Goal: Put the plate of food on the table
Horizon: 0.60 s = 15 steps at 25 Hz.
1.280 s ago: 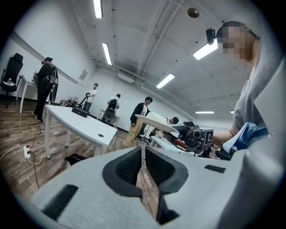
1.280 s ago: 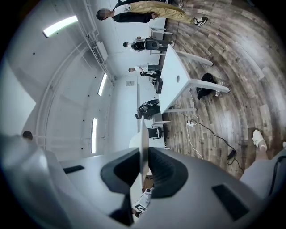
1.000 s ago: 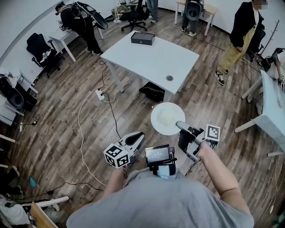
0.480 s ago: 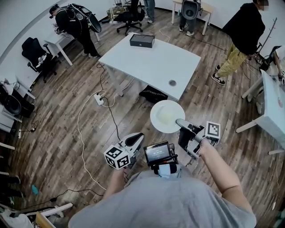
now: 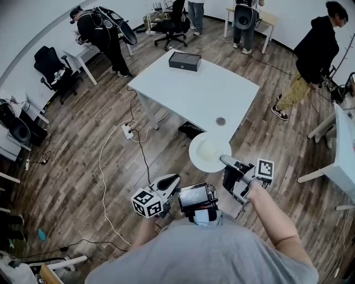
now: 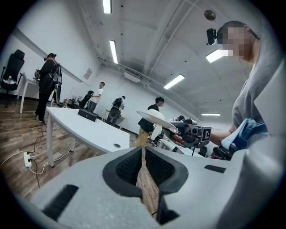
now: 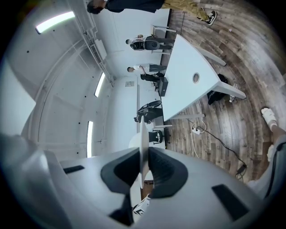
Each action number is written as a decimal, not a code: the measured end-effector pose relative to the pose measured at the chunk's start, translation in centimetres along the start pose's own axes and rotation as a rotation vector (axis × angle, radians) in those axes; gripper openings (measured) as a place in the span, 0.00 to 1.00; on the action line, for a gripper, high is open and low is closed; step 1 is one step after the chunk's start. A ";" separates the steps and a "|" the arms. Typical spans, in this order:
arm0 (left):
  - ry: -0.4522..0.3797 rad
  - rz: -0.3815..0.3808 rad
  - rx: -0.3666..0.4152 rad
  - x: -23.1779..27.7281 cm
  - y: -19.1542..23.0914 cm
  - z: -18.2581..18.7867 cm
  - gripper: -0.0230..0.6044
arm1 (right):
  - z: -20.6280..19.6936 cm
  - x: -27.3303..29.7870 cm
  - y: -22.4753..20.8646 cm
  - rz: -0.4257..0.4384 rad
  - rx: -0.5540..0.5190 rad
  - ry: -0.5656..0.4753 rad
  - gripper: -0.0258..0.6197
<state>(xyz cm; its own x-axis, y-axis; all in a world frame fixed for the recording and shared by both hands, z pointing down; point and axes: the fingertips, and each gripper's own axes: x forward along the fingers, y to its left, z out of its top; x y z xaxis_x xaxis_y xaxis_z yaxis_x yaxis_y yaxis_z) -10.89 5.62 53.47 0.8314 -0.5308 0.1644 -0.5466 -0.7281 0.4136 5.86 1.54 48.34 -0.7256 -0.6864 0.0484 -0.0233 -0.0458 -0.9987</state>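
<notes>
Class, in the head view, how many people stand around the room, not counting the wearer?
4 people: one top left, two along the top edge, one top right. Others may be out of frame.

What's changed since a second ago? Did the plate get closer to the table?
The round white plate, clamped in the right gripper, has been carried forward; in the head view its far rim now overlaps the near corner of the white table. The left gripper came along, shut and empty. The grip on the plate is unchanged, and the black box still sits on the table.
</notes>
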 end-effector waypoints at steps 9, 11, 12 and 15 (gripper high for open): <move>0.018 0.028 -0.008 6.8 5.1 2.8 0.09 | 7.8 3.8 0.2 0.000 -0.021 0.024 0.13; 0.018 0.042 -0.013 8.3 6.2 3.8 0.09 | 9.8 4.7 0.5 -0.003 -0.027 0.034 0.13; 0.016 0.048 -0.013 8.9 6.6 4.2 0.09 | 10.6 5.1 0.6 -0.004 -0.031 0.040 0.13; 0.003 0.062 -0.016 10.6 7.4 5.1 0.09 | 12.4 5.8 0.7 -0.007 -0.036 0.059 0.13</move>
<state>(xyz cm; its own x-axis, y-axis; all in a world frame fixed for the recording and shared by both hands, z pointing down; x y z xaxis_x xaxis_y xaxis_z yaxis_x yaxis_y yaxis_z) -6.62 -7.64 53.75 0.7960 -0.5738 0.1927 -0.5958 -0.6863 0.4172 10.21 -11.45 48.10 -0.7644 -0.6423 0.0557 -0.0529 -0.0236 -0.9983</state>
